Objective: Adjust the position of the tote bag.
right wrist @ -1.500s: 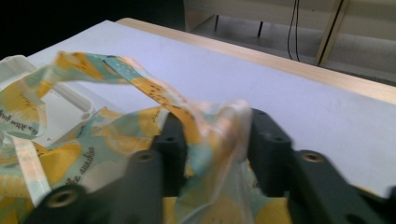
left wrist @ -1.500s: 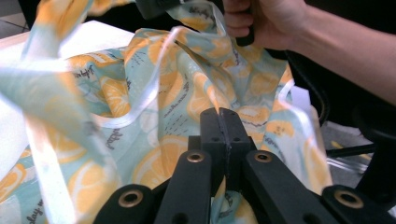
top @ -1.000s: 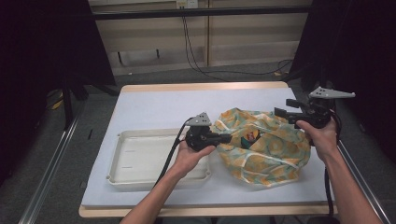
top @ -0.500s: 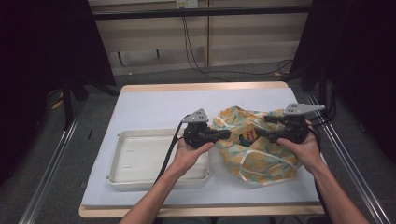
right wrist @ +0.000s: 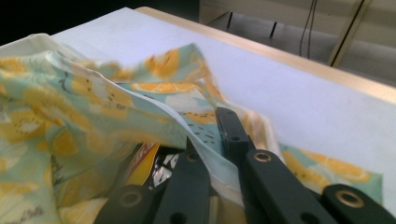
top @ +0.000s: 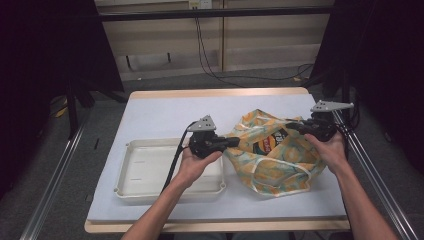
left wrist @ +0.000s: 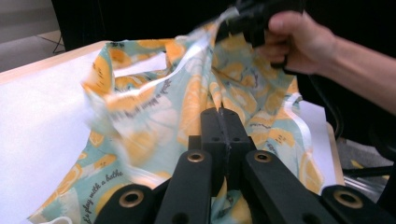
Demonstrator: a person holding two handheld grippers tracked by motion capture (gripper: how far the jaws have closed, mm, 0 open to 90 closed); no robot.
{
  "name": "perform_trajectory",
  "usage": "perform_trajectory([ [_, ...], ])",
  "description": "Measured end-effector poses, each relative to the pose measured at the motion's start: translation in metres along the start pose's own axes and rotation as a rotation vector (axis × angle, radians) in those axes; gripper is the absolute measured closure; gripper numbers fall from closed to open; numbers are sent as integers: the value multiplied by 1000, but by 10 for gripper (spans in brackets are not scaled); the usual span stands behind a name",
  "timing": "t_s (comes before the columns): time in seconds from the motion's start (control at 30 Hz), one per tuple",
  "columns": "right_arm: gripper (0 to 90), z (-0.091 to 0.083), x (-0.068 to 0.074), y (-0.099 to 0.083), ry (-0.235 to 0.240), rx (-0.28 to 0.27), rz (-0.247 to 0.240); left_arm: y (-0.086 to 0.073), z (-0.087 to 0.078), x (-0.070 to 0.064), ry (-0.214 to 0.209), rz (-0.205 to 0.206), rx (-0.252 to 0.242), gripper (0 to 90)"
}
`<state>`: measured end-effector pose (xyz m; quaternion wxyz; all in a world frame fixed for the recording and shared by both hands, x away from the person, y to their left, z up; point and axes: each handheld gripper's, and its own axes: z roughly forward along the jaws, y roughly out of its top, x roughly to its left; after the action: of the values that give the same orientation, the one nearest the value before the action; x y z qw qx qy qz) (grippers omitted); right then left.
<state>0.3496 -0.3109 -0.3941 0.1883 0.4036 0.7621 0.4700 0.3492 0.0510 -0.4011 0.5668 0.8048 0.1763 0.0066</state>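
The lemon-print cloth bag (top: 280, 155) is lying on the right half of the counter (top: 160, 112), and both grippers are working at its mouth from opposite sides, so the coming move turns on the line between them: it runs roughly left to right across the bag's opening. The left gripper (top: 234, 142) is reaching in from the bag's left edge, and in the left gripper view its jaws are pressed together on a fold of the fabric (left wrist: 187, 107). The right gripper (top: 292, 126) is coming in from the far right corner; in the right gripper view the white-trimmed rim (right wrist: 187, 123) is passing between its jaws, which are standing a little apart around it, so I am judging it as closing on the rim rather than firmly clamped. Between the two grips the mouth is gaping slightly, and a dark printed packet (top: 267, 142) is showing inside, nearer the right gripper. Pulling the grippers apart along that line would likely widen the opening. The counter is a pale, flat sheet with a wooden edge; an empty white tray (top: 150, 167) is sitting just left of the bag, under the person's left forearm. Beyond are dark curtains, a wall and trailing cables.
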Motion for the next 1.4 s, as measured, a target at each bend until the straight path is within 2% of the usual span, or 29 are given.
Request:
perform_trajectory([
  [0.1, 873, 1, -3, 7, -12, -14, 0, -3, 3, 3, 17, -20, 5, 900],
  [0.17, 875, 1, -10, 12, -14, -36, 30, -4, 5, 7, 30, -21, 3, 900],
  [0.23, 897, 6, -13, 15, -13, -39, 36, -4, 7, 11, 23, -35, -5, 900],
  [0.33, 888, 22, -19, 17, -23, -31, 62, -5, 12, 13, 28, -45, 7, 885],
  [0.4, 868, 31, -25, 16, -25, -20, 81, -6, 14, 16, 36, -53, 14, 846],
  [0.47, 775, 43, -32, 13, -42, -5, 110, -9, 16, 19, 36, -64, 21, 809],
  [0.5, 767, 46, -34, 12, -53, 5, 117, -9, 17, 19, 46, -66, 27, 788],
  [0.57, 682, 56, -37, 6, -74, 52, 125, -11, 18, 20, 56, -61, 47, 732],
  [0.63, 598, 61, -39, -1, -88, 92, 120, -13, 17, 22, 67, -69, 45, 674],
  [0.73, 500, 57, -39, -6, -79, 85, 134, -16, 13, 23, 60, -83, 38, 643],
  [0.8, 441, 47, -37, -7, -63, 46, 150, -17, 10, 21, 58, -73, 35, 639],
  [0.9, 361, 32, -28, -5, -56, 25, 117, -18, 6, 20, 60, -72, 22, 634],
  [0.97, 320, 23, -22, -2, -39, 15, 106, -17, 6, 19, 54, -60, 27, 723],
  [1.03, 282, 11, -15, 2, -68, -13, 92, -16, 8, 19, 43, -44, 45, 810],
  [1.1, 288, 0, -9, 7, -48, -53, 96, -15, 10, 17, 31, -35, 53, 896],
  [1.17, 317, -6, -2, 9, -46, -58, 80, -13, 10, 16, 26, -35, 40, 900],
  [1.23, 402, -10, 6, 8, -9, -68, 59, -11, 10, 15, 27, -44, 27, 900],
  [1.27, 462, -10, 12, 5, 37, -65, 52, -11, 9, 14, 25, -47, 19, 900],
  [1.3, 475, -9, 16, 3, 61, -54, 45, -8, 8, 12, 18, -41, 12, 900],
  [1.37, 541, -1, 23, -1, 88, -2, 18, -5, 7, 7, 17, -35, 9, 879],
  [1.4, 541, 4, 26, -2, 93, 18, 1, -4, 7, 3, -1, -31, -1, 869],
])
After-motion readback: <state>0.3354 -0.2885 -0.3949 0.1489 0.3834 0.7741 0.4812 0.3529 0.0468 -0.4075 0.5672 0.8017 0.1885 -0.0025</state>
